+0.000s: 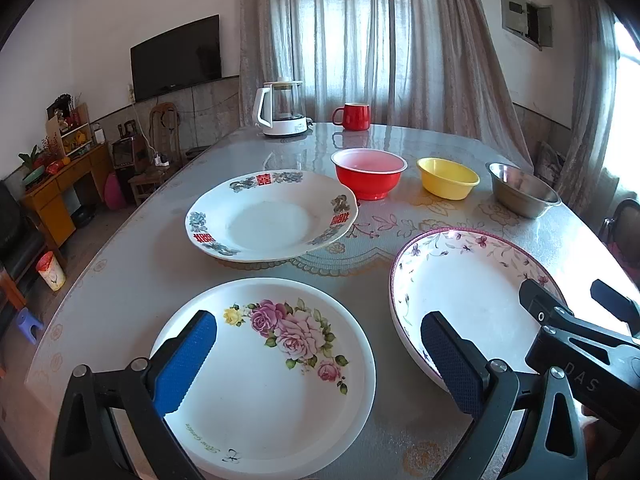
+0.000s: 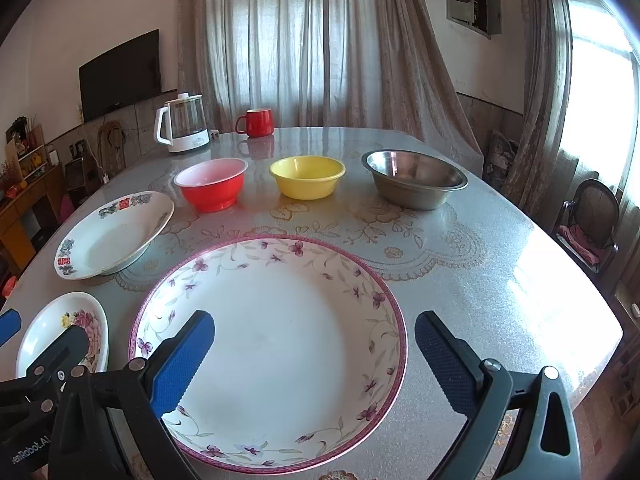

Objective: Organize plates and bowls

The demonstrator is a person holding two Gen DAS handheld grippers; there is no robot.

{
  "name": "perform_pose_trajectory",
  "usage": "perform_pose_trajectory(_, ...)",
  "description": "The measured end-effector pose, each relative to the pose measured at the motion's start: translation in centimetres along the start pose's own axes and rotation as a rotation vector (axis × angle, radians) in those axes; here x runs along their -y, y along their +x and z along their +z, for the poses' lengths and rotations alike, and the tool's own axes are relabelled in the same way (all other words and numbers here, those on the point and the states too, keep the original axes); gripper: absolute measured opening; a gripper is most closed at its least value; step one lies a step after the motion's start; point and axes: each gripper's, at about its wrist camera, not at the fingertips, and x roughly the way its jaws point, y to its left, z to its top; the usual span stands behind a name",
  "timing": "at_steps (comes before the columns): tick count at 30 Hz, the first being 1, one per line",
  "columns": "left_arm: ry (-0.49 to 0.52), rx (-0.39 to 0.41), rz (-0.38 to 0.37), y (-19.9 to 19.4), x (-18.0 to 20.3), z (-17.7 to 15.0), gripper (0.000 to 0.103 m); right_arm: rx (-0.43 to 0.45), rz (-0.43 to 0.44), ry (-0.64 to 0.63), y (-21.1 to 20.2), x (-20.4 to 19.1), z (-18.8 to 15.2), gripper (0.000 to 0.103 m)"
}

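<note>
I held the left gripper (image 1: 320,360) spread wide above the rose plate (image 1: 272,384); the right gripper (image 2: 316,356), likewise released, hovered over the purple-rimmed plate (image 2: 280,344) beside it.

Left gripper (image 1: 320,364) open above rose plate (image 1: 272,392). Purple-rimmed plate (image 1: 460,288) beside it. Red bowl (image 1: 370,174), yellow bowl (image 1: 447,178), steel bowl (image 1: 522,190) behind.

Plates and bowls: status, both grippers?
Left gripper open over rose plate. Right gripper open over purple-rimmed plate. Nothing held. Red bowl, yellow bowl, steel bowl apart, unstacked.
</note>
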Motion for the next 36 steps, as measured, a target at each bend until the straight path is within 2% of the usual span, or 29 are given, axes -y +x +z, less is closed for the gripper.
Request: perform_pose_trajectory(36,0.023,-0.015,0.002,0.22,0.72,0.14,0.103,-0.012,0.013,0.013,0.43,0.58,0.15,0.102)
